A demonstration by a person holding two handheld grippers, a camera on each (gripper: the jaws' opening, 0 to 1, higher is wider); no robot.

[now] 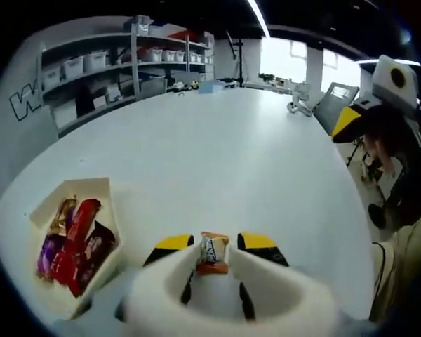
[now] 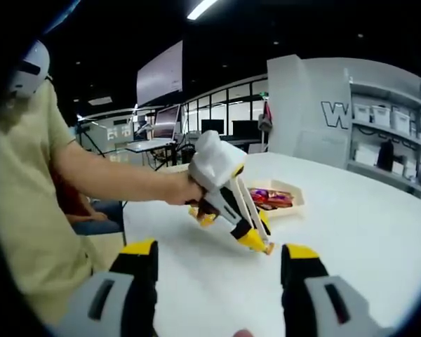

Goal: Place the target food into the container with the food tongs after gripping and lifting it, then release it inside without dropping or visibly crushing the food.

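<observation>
Sitting between the yellow tips of the left tongs (image 1: 214, 247), a small orange-wrapped snack (image 1: 213, 253) is being gripped just above the white surface (image 1: 224, 154). To its left, a white container (image 1: 91, 188) is holding several red and purple wrapped snacks (image 1: 74, 246). The right tongs (image 2: 220, 256) are standing wide apart with nothing between them, facing the person's hand (image 2: 186, 189) holding the left tongs.

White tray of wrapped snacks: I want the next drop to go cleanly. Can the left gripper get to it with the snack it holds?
Probably yes: the left gripper holds an orange-wrapped snack, and bare white table lies between it and the white tray.
</observation>
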